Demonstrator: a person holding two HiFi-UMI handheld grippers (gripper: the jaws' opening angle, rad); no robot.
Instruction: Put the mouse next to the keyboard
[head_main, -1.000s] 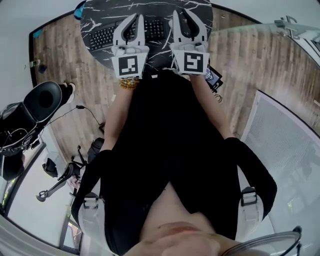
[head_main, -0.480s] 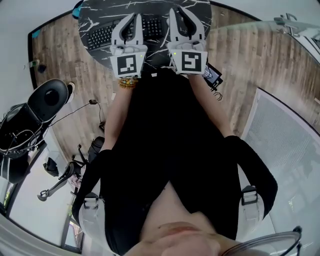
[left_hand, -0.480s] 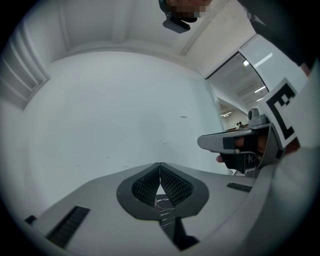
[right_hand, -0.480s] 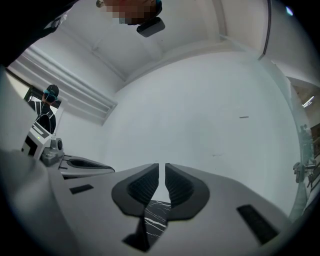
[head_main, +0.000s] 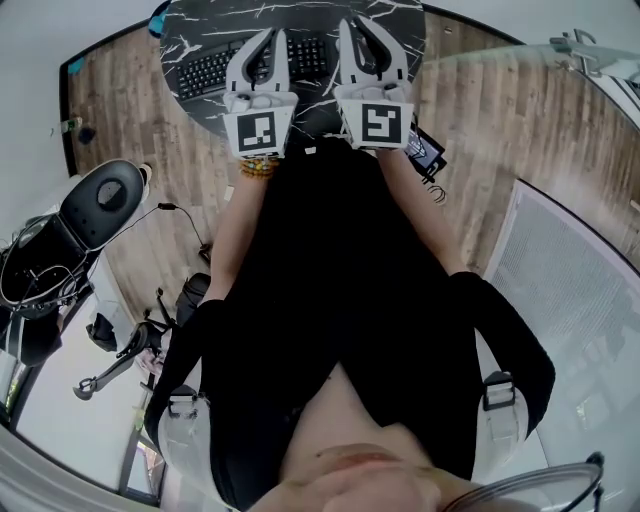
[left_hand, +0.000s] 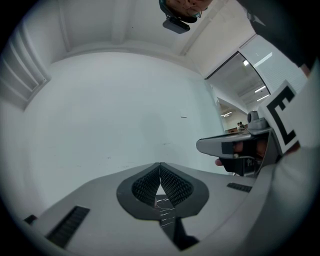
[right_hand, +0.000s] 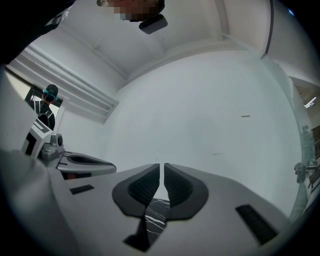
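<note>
In the head view, your left gripper (head_main: 276, 34) and right gripper (head_main: 360, 22) sit side by side at 12 o'clock, over the black marble table (head_main: 205, 22). The keyboard (head_main: 205, 72) lies under the left one and stretches toward 11 o'clock (the mouse I cannot pick out in any view).

In the left gripper view, the ribbed pads (left_hand: 172, 186) meet, closed on nothing, with a white wall (left_hand: 125, 100) ahead.

In the right gripper view, the jaws have just been closing and leave only a hairline slit, with nothing between them. The table shows at 6 o'clock.
</note>
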